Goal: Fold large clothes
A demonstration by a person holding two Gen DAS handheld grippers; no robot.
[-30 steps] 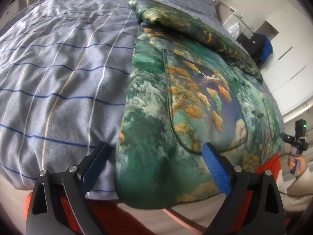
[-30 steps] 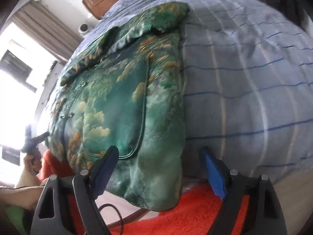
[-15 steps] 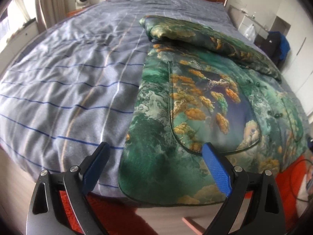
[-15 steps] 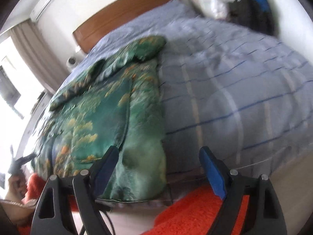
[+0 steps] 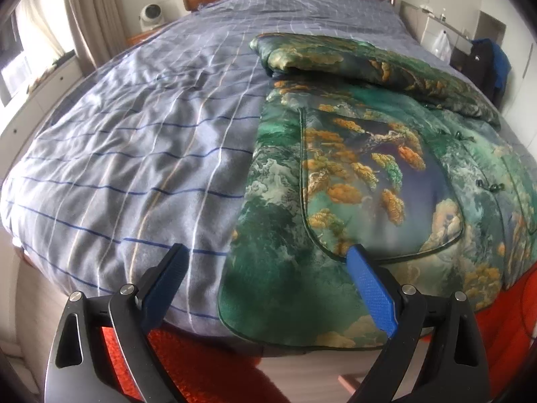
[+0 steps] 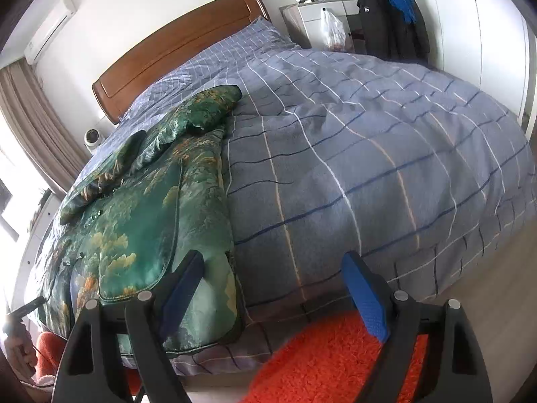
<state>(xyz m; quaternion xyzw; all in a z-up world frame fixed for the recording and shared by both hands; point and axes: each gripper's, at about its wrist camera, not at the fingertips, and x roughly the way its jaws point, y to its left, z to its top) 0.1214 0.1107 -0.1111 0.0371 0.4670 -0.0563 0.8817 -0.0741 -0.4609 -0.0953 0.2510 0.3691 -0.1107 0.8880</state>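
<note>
A large green padded garment [image 5: 369, 174] with orange and gold print lies spread flat on the bed, its hem hanging over the foot edge and a sleeve folded across the top. It also shows in the right wrist view [image 6: 141, 215]. My left gripper [image 5: 268, 278] is open and empty, just off the foot of the bed, straddling the garment's left hem corner without touching it. My right gripper [image 6: 272, 288] is open and empty, held back from the bed, its left finger in front of the garment's right hem corner.
The bed has a blue-grey checked duvet [image 5: 134, 154] and a wooden headboard [image 6: 174, 47]. An orange shaggy rug [image 6: 335, 359] lies at the bed's foot. A dark jacket [image 6: 392, 23] hangs by white cabinets, and a small fan [image 5: 151, 16] stands beside the curtain.
Both grippers have pulled back and risen from the garment's hem, so more of the bed and room shows. Both stay open and empty.
</note>
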